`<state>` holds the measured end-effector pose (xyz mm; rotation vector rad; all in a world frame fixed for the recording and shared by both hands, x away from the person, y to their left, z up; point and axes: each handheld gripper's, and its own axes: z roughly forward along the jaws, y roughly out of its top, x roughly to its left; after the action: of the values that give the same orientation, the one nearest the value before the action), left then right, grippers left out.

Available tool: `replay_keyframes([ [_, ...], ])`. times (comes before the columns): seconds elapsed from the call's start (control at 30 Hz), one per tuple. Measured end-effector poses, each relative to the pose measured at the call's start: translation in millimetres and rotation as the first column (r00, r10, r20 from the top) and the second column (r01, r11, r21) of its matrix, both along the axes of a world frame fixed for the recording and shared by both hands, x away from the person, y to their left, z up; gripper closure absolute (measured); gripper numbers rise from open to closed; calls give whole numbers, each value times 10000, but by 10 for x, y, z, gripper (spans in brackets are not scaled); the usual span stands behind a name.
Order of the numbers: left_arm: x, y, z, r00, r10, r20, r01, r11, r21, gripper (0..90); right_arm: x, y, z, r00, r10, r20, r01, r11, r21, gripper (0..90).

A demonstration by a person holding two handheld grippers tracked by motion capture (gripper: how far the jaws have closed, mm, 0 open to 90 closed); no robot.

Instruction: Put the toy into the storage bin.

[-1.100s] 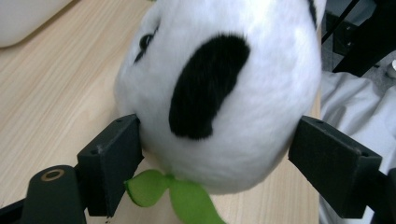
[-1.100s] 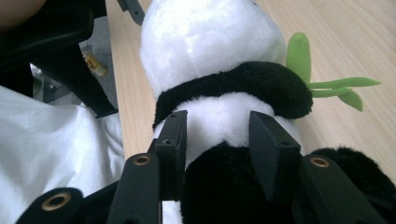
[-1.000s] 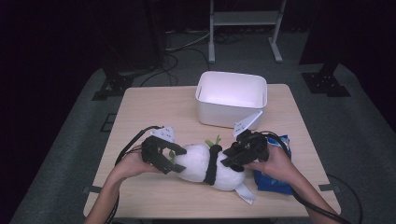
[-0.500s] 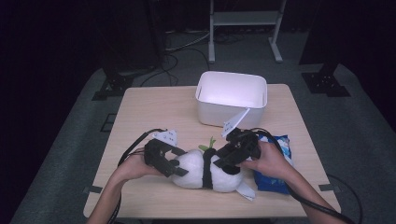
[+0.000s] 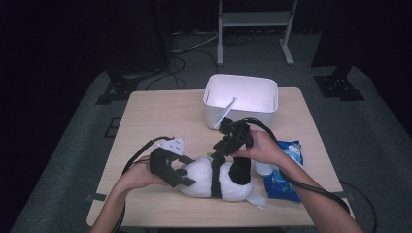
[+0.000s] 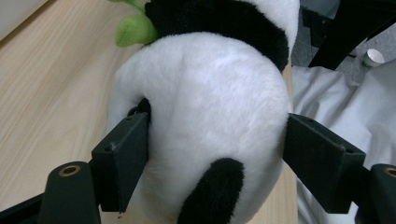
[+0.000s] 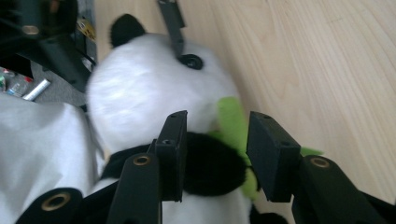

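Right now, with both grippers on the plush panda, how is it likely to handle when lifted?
Probably soft: the plush panda bulges between the left gripper jaws. Likely light, and may sag between the two grips. The fuzzy fabric seems unlikely to slip.

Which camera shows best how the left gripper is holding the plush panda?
The left gripper view: both jaws press into the plush panda's white head. The high view shows the left gripper at the head's end, small; the right gripper view catches one jaw beside its eye.

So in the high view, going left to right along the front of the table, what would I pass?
Left tool → plush panda → blue packet.
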<state>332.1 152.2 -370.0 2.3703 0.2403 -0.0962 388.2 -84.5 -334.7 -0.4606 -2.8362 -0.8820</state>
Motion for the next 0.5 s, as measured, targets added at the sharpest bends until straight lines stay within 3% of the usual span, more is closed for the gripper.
replay_keyframes([
  [0.23,14,12,0,9999,-86,-62,85,10000,-23,226,154,162,-122,9992,318,-241,-335,9967,-744,576],
  [0.3,14,10,3,9999,-102,-45,102,9999,-5,226,168,189,-155,9985,396,-369,-424,9959,-800,623],
  [0.37,14,8,4,9999,-91,-76,91,10000,-10,226,163,218,-192,9978,539,-382,-570,9947,-857,725],
  [0.5,15,4,8,10000,-46,-88,47,10000,42,225,146,214,-163,9980,622,-141,-632,9941,-887,775],
])
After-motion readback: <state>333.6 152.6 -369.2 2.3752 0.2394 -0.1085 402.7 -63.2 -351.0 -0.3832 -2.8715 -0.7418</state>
